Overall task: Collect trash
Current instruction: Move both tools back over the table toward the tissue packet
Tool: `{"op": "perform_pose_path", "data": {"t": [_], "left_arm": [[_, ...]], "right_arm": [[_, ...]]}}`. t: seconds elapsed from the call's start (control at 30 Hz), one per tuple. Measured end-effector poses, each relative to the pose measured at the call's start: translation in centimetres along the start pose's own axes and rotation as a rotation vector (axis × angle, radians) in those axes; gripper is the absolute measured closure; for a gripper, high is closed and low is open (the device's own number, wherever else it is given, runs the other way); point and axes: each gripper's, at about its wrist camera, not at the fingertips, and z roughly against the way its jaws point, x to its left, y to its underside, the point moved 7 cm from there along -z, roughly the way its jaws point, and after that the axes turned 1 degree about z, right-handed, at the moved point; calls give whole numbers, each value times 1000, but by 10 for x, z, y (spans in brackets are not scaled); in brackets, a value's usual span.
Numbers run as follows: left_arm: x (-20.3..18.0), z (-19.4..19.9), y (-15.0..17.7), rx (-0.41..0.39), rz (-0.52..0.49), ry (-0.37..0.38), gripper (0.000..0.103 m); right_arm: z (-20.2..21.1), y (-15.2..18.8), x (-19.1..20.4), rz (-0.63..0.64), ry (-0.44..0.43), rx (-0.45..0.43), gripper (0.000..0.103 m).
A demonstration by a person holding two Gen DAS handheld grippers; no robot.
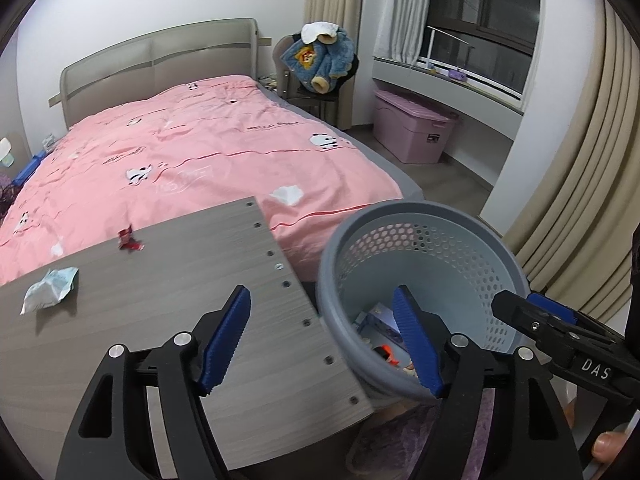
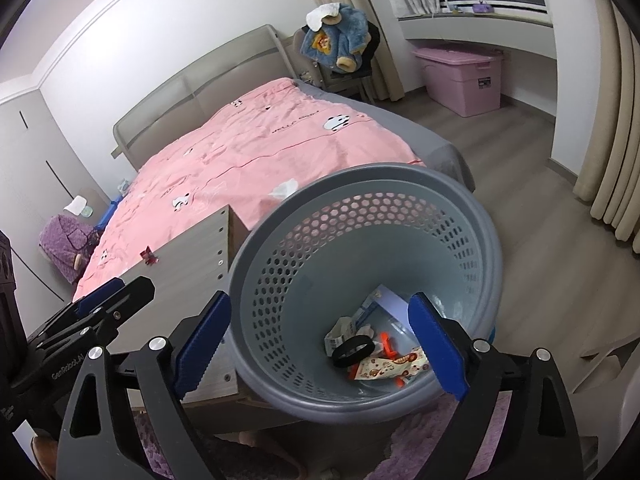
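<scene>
I see even indoor light, window [image 1: 488, 8] dark. Soft shadow under the wrapper [image 1: 50, 289]. Focus sharp throughout, heavy fisheye bending and black vignette at the corners. No glare.

Grey wood-grain tabletop [image 1: 168, 312] with screw holes along its edge, a crumpled pale wrapper [image 1: 50, 289] near its left side, a small red candy wrapper [image 1: 129, 240] near the far edge, well apart.
</scene>
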Motion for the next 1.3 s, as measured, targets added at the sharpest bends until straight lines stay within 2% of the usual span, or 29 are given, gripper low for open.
{"op": "perform_pose_path", "data": {"t": [0.4, 0.6, 1.0, 1.3], "left_arm": [[56, 19, 17, -20, 72, -70, 32], [93, 26, 30, -9, 123, -134, 32], [199, 42, 59, 9, 286, -304, 32], [277, 62, 48, -26, 365, -418, 32]], "right_arm": [[-18, 12, 51, 78, -53, 29, 13], [-35, 20, 82, 116, -104, 61, 12], [-70, 30, 157, 223, -195, 129, 12], [-89, 28, 199, 275, -232, 157, 12]]}}
